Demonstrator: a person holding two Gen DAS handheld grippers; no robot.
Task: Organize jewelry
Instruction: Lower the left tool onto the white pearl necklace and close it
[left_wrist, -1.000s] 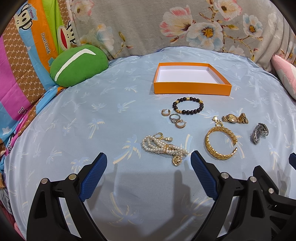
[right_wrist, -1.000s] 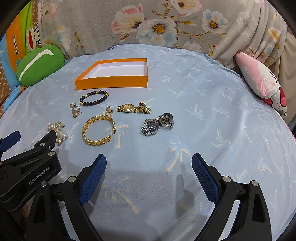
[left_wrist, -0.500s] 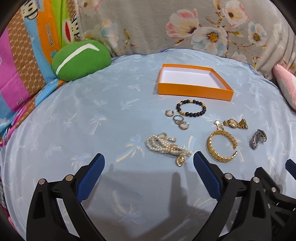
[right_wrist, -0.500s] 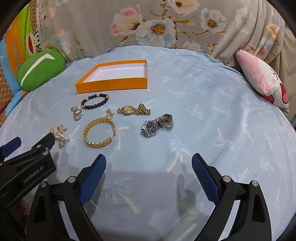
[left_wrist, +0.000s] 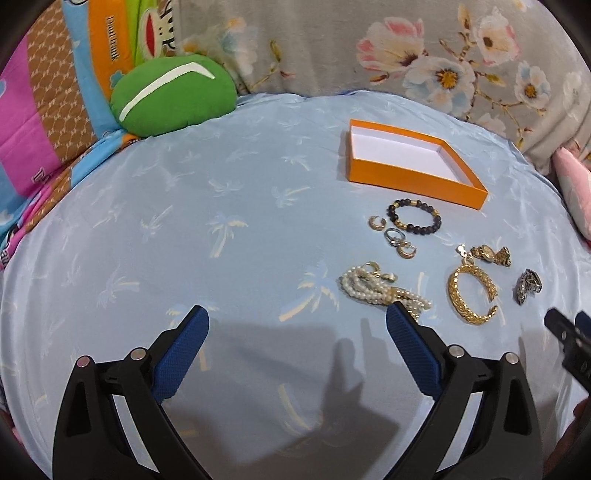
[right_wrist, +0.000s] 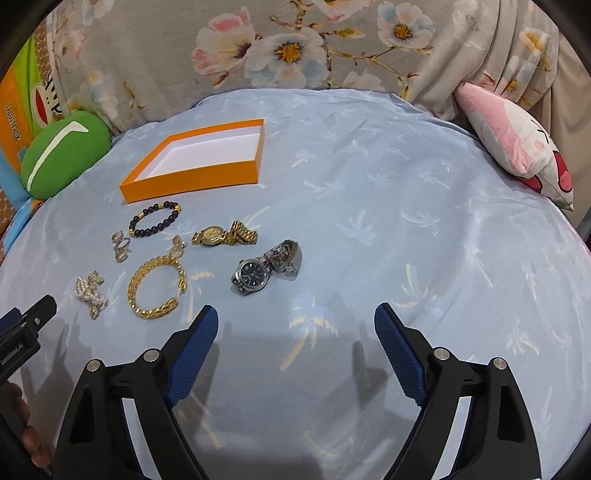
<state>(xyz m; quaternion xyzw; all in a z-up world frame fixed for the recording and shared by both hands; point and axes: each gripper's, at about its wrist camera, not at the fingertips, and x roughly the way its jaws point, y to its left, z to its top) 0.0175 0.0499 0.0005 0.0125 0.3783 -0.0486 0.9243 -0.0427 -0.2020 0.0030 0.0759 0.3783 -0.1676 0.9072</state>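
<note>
Both claws hang over the blue sheet (right_wrist: 406, 184) with nothing in them. Left gripper (left_wrist: 297, 321) stands spread wide over bare cloth, its right pad just covering the near end of the pearl bracelet (left_wrist: 373, 286) without pressing on it. Right gripper (right_wrist: 295, 321) is also released; its jaws have just been closing a little, yet only bare sheet lies between them.

Nearest the right gripper, slightly to its left, lies the gold bangle (right_wrist: 157, 288), with the pearl bracelet at its left and the steel watch (right_wrist: 266, 271) at its right. Beyond those come the earrings (right_wrist: 121, 243) on the left, then the gold watch (right_wrist: 223, 234) to the right of them, none touching. A small earring (right_wrist: 178, 246) lies at the bangle's far edge. Farther still, the bead bracelet (right_wrist: 155, 218) rests just in front of the box (right_wrist: 192, 181).

That orange box is the farthest task item, open and white inside, and it looks empty from both views. Behind it, a green cushion (right_wrist: 62, 158) sits far left and a pink pillow (right_wrist: 517, 147) far right, against floral fabric (right_wrist: 295, 48).

By my reading the sorting has not begun: every piece lies loose on the sheet and none is in the box. All of it remains to be lifted and placed, and the steel watch or bangle seems the handiest first pick for the right claw, the pearls for the left.
</note>
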